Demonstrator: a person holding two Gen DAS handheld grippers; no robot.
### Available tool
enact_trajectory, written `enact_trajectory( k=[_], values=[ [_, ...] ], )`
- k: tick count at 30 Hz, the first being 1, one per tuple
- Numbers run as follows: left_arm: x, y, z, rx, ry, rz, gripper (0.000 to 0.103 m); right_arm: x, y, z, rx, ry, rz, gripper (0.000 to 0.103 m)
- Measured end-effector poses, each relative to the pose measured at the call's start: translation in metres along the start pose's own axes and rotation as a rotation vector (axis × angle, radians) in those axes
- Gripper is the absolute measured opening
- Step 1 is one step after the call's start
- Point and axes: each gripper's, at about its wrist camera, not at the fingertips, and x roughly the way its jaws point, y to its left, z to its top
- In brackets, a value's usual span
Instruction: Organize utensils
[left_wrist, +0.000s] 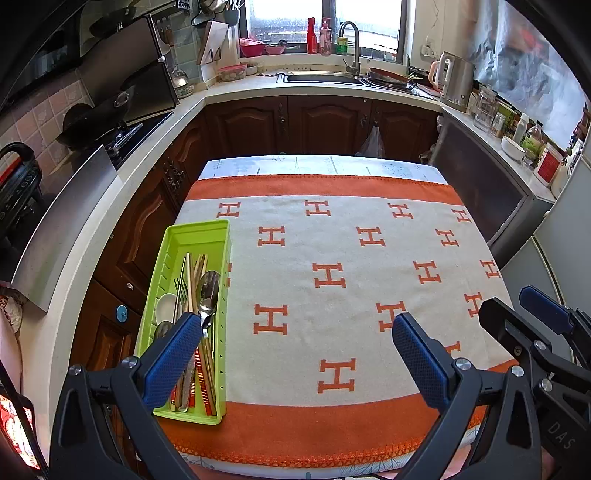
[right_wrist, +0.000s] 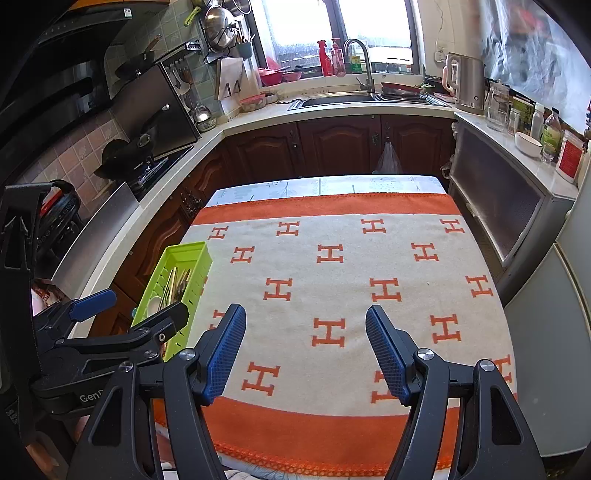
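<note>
Left gripper (left_wrist: 295, 336) is held wide apart over the cloth, nothing between the jaws. Its fingers (left_wrist: 171, 363) are faced with blue, finely dimpled rubber pads on black angular plastic arms with silver pivot bolts. Right gripper (right_wrist: 306, 350) is likewise spread wide and empty, same pad texture and build.

Green tray (left_wrist: 207, 232) is seen at the table's left edge: long, narrow, lime plastic, rectangular with rounded corners and slotted side walls. It is loaded with utensils lying lengthwise:
- polished metal spoon (left_wrist: 208, 291), bowl towards the far end
- white ceramic spoon (left_wrist: 166, 304), against the left wall
- metal fork (left_wrist: 180, 288), tines just visible
- pale wooden chopsticks (left_wrist: 192, 280), plus red-and-white patterned handles (left_wrist: 199, 373) at the near end

The tray's near part is partly hidden behind the left gripper's left finger in the left wrist view; whether they touch cannot be told.

Table is covered by a woven blanket (left_wrist: 332, 258): cream field, orange H motifs, orange border with stitched edge. A pale printed cloth (left_wrist: 314, 164) is exposed beyond its far edge.

Behind: dark carved wooden cabinets (left_wrist: 325, 122), steel sink (left_wrist: 321, 78) with curved faucet (left_wrist: 351, 44), brushed steel kettle (left_wrist: 456, 79).
</note>
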Motion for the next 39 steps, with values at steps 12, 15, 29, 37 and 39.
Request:
enact_trajectory(
  k=[12, 15, 29, 37, 39],
  values=[
    [-0.0006, -0.0003, -0.0005, 0.000, 0.000, 0.000, 0.102, 0.0005, 0.0003, 0.0006, 0.000, 0.001, 0.001, 0.069],
    [-0.0005, -0.0003, -0.0005, 0.000, 0.000, 0.000, 0.102, 0.0010, 0.0001, 0.0005, -0.001, -0.001, 0.000, 0.069],
    [-0.0008, -0.0002, -0.0009, -0.001, 0.000, 0.000, 0.102, 0.0009, 0.0022, 0.0002, 0.001, 0.001, 0.003, 0.069],
    [-0.0013, -0.0002, -0.0012, 0.000, -0.001, 0.000, 0.102, 0.0010, 0.0017, 0.0002, 0.002, 0.001, 0.003, 0.069],
    [-0.0013, -0.0003, -0.0012, 0.000, -0.002, 0.000, 0.102, 0.0009, 0.0014, 0.0002, 0.002, 0.001, 0.004, 0.069]
  ],
)
